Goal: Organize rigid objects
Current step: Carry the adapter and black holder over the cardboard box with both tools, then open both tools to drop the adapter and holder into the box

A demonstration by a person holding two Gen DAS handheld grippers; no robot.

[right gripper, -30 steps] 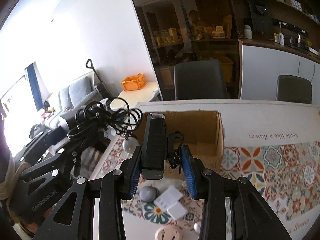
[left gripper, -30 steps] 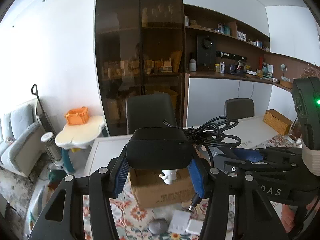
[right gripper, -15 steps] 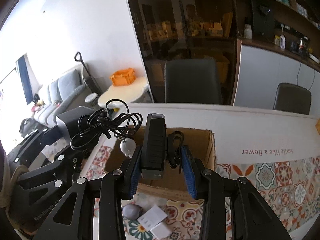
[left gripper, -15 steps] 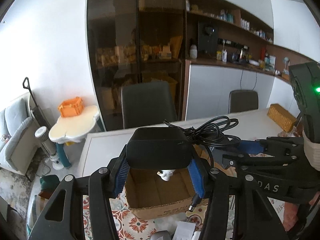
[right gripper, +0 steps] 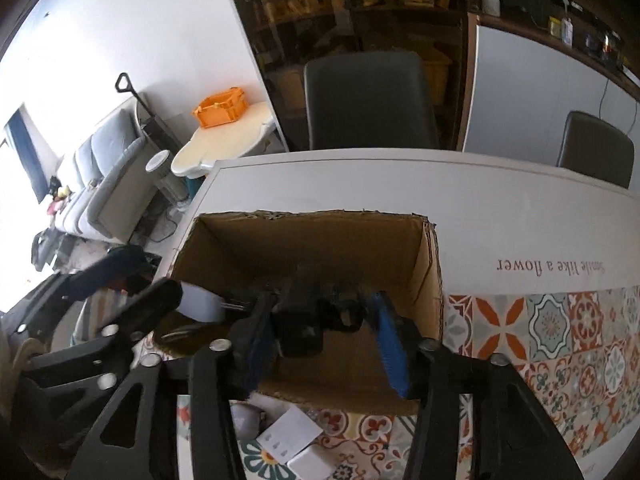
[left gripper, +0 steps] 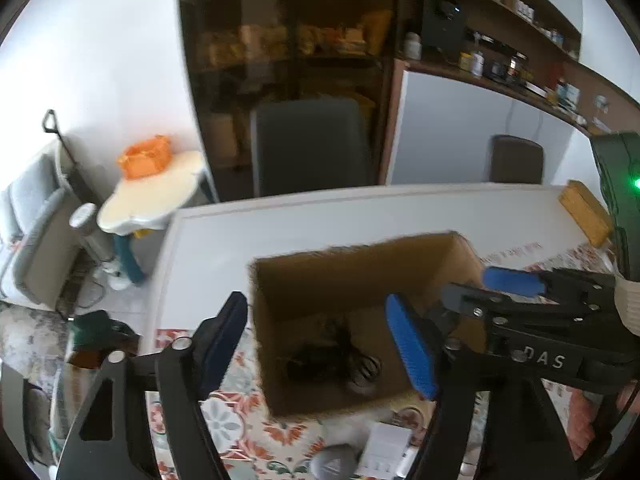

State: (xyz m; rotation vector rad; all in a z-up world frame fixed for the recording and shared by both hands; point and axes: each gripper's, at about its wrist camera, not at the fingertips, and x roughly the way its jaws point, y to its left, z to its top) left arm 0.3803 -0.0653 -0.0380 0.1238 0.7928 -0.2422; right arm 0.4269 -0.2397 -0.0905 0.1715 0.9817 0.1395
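An open cardboard box (left gripper: 360, 264) (right gripper: 432, 264) stands on the table. My left gripper (left gripper: 316, 344) is open and empty above the box's near left part. A black adapter with coiled cable (left gripper: 332, 356) lies on the box floor. My right gripper (right gripper: 324, 332) is open over the box. A black flat device (right gripper: 300, 328) sits blurred between its fingers, inside the box. The right gripper also shows in the left wrist view (left gripper: 508, 292), the left one in the right wrist view (right gripper: 132, 280).
In front of the box lie a grey stone-like object (left gripper: 336, 460) (right gripper: 246, 416), white boxes (left gripper: 386, 448) (right gripper: 288, 436) and a tape roll (left gripper: 408, 416). A wicker box (left gripper: 584, 216) sits far right. Dark chairs (right gripper: 368, 100) stand behind the table.
Both grippers tilted down over the box and opened. The adapter with cable dropped from the left gripper into the box. The black device left the right gripper's grip.
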